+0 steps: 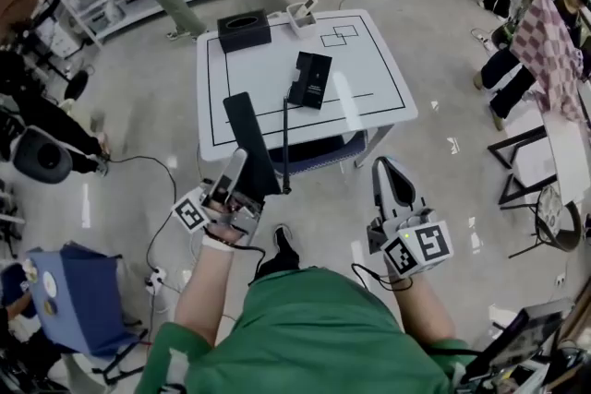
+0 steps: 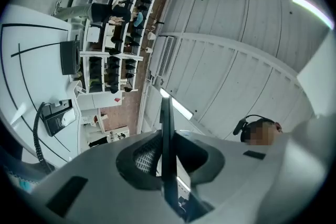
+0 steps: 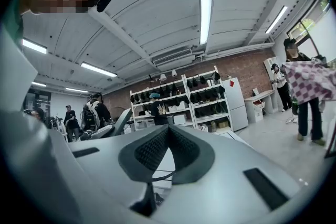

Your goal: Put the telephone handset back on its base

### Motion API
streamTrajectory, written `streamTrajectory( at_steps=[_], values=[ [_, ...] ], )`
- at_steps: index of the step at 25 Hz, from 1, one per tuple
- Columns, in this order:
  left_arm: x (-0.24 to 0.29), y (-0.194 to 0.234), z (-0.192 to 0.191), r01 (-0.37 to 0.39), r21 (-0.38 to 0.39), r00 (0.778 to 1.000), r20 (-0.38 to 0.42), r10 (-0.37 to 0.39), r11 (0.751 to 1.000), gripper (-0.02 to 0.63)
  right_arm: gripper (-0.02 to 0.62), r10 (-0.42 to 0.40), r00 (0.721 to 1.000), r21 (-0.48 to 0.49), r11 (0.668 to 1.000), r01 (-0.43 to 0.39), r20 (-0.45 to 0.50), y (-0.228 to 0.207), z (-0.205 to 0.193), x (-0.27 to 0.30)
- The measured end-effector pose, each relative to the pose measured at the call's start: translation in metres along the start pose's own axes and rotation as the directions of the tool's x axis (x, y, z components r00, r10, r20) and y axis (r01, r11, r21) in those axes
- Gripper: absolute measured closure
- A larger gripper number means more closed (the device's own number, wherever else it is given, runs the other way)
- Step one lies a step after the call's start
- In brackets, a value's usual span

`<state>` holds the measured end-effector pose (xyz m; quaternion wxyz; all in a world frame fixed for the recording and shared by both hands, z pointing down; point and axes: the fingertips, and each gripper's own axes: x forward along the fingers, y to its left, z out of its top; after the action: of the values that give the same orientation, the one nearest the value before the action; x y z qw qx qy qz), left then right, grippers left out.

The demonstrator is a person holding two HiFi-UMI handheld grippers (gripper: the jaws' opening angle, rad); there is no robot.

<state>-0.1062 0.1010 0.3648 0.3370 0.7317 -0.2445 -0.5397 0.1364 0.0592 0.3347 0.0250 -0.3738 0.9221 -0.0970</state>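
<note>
The black telephone base [image 1: 309, 80] lies on the white table [image 1: 369, 51], near its middle. A black cord [image 1: 285, 143] runs from it off the front edge to the black handset [image 1: 247, 136]. My left gripper [image 1: 240, 178] is shut on the handset's lower end and holds it in front of the table, pointing up towards it. In the left gripper view the handset [image 2: 166, 149] shows edge-on as a thin dark blade between the jaws, with the base [image 2: 58, 117] far left. My right gripper [image 1: 386, 173] hangs right of the table's front corner, shut and empty; its jaws [image 3: 167, 132] meet at the tips.
A black tissue box [image 1: 244, 29] and a white holder [image 1: 302, 14] stand at the table's far edge. A chair [image 1: 319, 152] is tucked under the front. Cables [image 1: 152, 235] and a blue bin [image 1: 78, 295] lie left; people and shelves ring the room.
</note>
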Motion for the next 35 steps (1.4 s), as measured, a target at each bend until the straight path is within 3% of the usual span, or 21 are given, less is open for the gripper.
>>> streamTrajectory(
  at_steps=[13,20,25,35],
  values=[
    [0.022,0.076,0.084,0.017,-0.124,0.999,-0.032,-0.021,0.992,0.52,0.574,-0.113,0.993,-0.038,0.993,0.112,-0.037,0.008,-0.006,0.087],
    [0.035,0.119,0.098,-0.02,-0.157,0.999,-0.044,0.013,0.987,0.52,0.573,-0.131,0.989,-0.033,0.991,0.129,-0.074,-0.005,-0.017,0.111],
    [0.051,0.154,0.099,-0.043,-0.149,0.996,-0.078,0.031,0.988,0.52,0.573,-0.143,0.987,-0.009,0.99,0.143,-0.068,-0.036,-0.02,0.127],
    [0.095,0.215,0.092,-0.148,-0.035,0.981,-0.129,0.143,0.988,0.52,0.573,-0.07,0.997,0.038,0.997,0.071,-0.025,-0.119,-0.001,0.17]
  ],
)
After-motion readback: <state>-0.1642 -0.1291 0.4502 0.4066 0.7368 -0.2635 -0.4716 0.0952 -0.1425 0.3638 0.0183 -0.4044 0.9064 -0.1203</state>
